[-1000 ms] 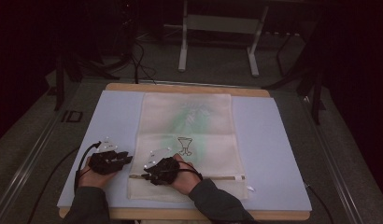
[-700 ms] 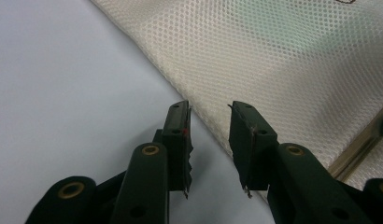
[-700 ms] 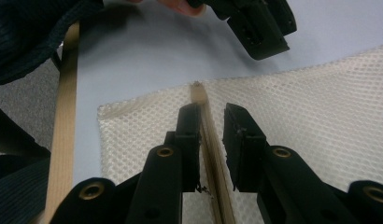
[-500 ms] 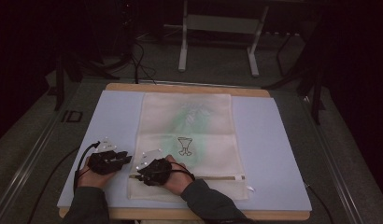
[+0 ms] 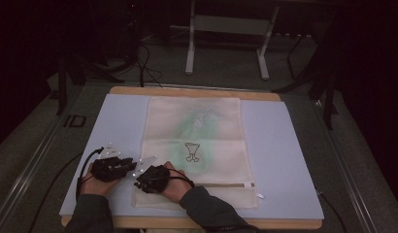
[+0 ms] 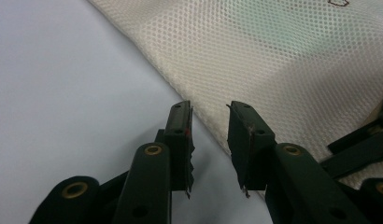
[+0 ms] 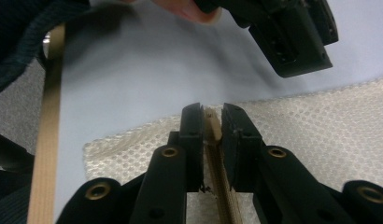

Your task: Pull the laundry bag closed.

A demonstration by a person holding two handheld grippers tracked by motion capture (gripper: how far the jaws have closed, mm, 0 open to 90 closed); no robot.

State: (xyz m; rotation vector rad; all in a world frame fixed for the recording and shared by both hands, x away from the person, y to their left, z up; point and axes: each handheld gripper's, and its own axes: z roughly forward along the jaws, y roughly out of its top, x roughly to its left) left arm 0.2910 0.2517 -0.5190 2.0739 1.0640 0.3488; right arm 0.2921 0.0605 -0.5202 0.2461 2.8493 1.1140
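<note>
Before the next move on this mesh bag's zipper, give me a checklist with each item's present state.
1. Right hand-held gripper straddles the zipper, jaws nearly closed on it: ok.
2. Firm grip on the zipper: cannot tell.
3. Left hand-held gripper open at the mesh bag edge, holding nothing: not ok if it should pin the bag.
4. Bag lies flat on the blue mat: ok.
5. Zipper pull position: cannot tell.

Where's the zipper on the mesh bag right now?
In the high view the zipper runs across the near end of the mesh bag. Its left end sits between the right gripper fingers, beside the left gripper.
</note>
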